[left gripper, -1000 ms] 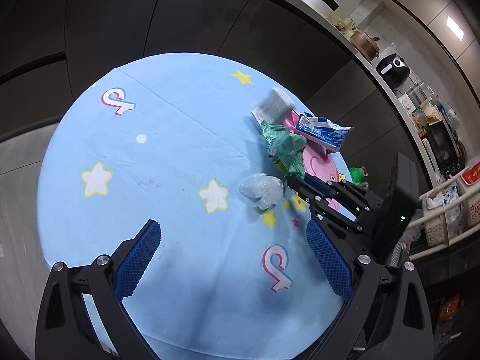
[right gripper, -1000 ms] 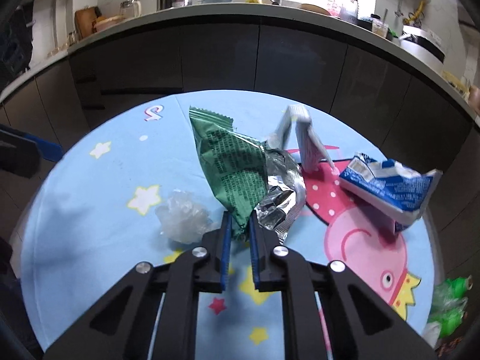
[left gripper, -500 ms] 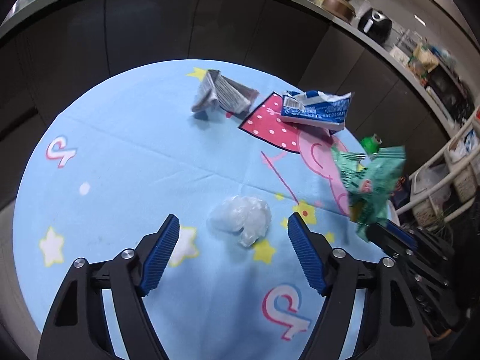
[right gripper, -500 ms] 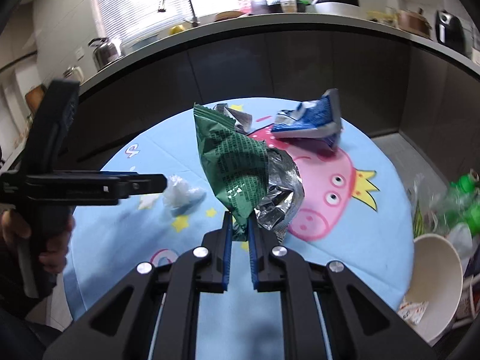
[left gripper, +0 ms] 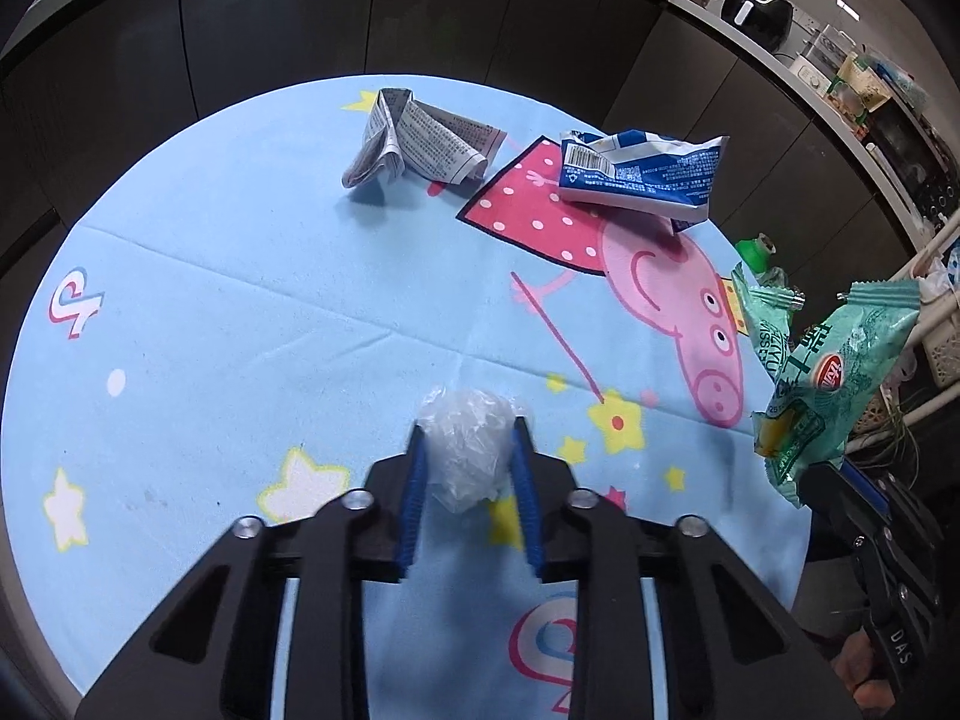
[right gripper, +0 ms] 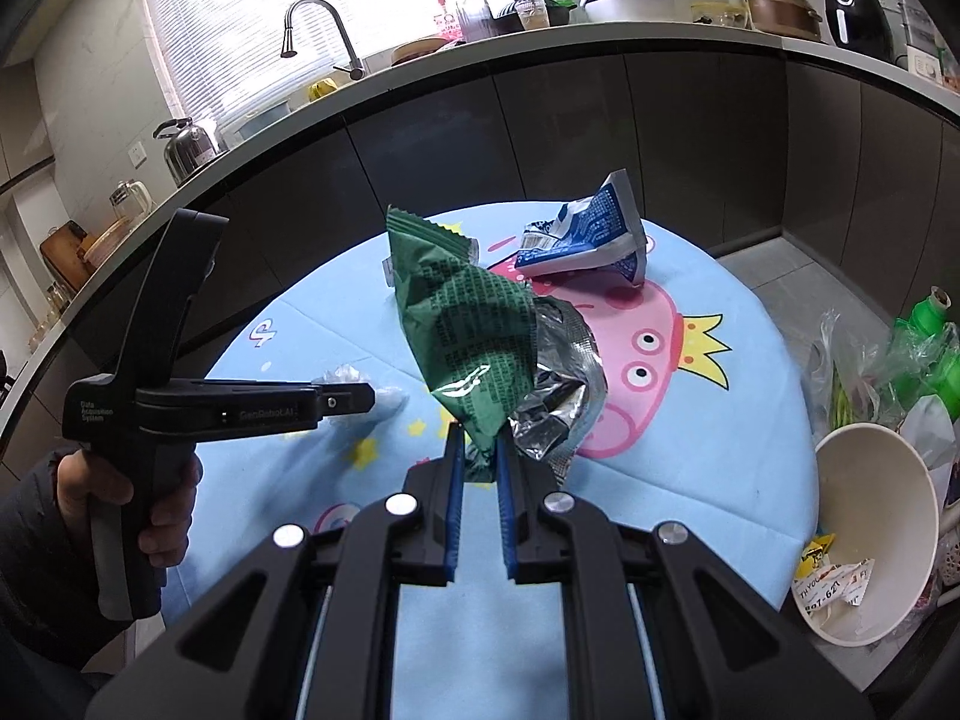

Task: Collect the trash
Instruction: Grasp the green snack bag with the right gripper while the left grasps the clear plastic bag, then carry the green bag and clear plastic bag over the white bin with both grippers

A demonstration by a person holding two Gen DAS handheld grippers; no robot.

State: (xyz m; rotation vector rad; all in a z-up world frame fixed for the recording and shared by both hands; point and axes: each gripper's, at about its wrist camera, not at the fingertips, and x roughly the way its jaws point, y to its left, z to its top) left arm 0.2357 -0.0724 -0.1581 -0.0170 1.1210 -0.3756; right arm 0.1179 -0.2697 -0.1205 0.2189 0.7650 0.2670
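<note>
Left gripper (left gripper: 470, 459) is clamping a plastic wad (left gripper: 467, 456) low over the table; right gripper (right gripper: 478, 461) is pinching a green wrapper (right gripper: 465, 333), holding it raised.

On the tabletop (left gripper: 210, 300) I see a plastic wad (left gripper: 468, 450) nearest me, a folded leaflet (left gripper: 420, 141) at the far side, and a torn packet (left gripper: 642, 174) right of it. Off the right edge stands a paper bowl (right gripper: 870, 534), bottles (right gripper: 927, 336) behind it.
</note>
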